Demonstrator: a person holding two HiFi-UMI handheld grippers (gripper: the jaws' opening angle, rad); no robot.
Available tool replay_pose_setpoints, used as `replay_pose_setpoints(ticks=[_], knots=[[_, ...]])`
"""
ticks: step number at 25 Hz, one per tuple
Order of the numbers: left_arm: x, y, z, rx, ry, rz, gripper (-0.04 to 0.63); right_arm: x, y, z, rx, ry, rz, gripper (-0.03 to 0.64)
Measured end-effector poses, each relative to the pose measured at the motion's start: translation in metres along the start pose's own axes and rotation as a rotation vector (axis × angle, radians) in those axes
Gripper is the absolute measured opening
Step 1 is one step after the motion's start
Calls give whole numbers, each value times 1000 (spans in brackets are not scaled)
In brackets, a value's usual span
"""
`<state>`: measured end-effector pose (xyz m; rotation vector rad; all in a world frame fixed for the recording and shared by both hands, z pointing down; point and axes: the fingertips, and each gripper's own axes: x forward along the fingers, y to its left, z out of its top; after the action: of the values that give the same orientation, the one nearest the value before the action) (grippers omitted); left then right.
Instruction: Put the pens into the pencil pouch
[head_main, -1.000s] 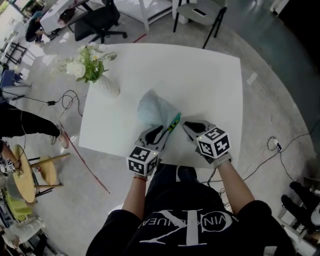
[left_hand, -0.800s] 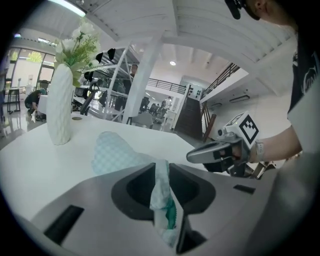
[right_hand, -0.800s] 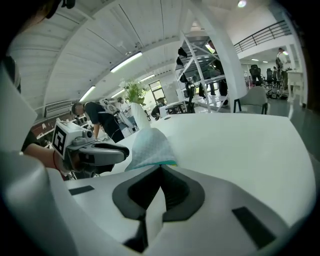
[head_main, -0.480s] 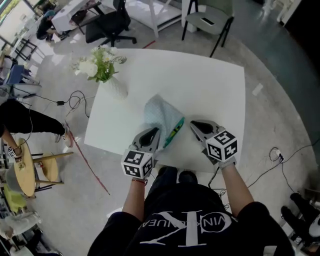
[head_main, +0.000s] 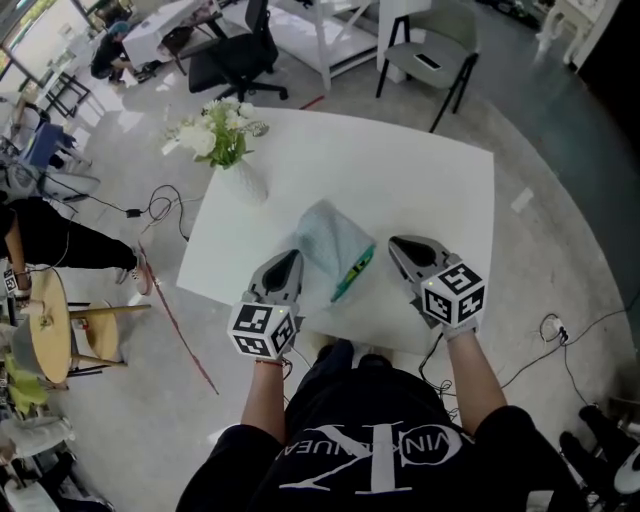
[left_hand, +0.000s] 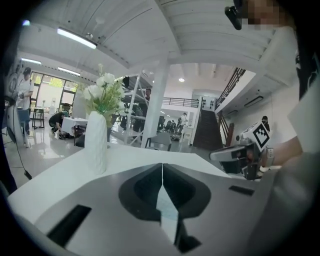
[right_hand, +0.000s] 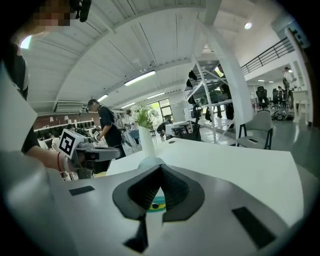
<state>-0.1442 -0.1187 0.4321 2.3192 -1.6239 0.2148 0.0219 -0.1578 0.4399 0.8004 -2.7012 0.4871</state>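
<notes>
One desk (head_main: 430, 190), one pale blue pencil pouch (head_main: 325, 238), one green pen (head_main: 352, 275) and one white vase (head_main: 248, 183) of flowers, with two claws over them. The pouch lies near the middle of the desk, towards its near edge. The pen lies slantwise along the pouch's near right edge; whether its far end is inside I cannot tell.

The left claw (head_main: 287, 256) is just left of the pouch, above the desk's near left edge. Its jaws have just been closing and now meet tip to tip with nothing between them. The right claw (head_main: 400, 243) is to the right of the pen, apart from it, pinched together and empty too.

The vase stands at the far left corner, well apart from the pouch. The far and right parts of the desk are bare. Beyond the far edge stand two chairs, one black (head_main: 235, 65) and one grey (head_main: 432, 55).
</notes>
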Motion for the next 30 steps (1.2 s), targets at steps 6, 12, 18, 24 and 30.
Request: replay_pose_setpoints(ticks=[6, 12, 18, 24, 30], knots=[[-10, 11, 20, 19, -52, 54, 8, -1, -2, 22, -25, -44, 10, 8], [-24, 24, 36, 29, -102, 114, 8, 0, 1, 40, -44, -76, 23, 8], [-35, 34, 53, 47, -147, 159, 7, 0, 6, 57, -67, -109, 43, 8], [-40, 40, 68, 67, -187, 182, 6, -1, 7, 74, -84, -150, 47, 8], [-44, 39, 78, 78, -212, 186, 6, -4, 11, 84, -96, -174, 50, 8]])
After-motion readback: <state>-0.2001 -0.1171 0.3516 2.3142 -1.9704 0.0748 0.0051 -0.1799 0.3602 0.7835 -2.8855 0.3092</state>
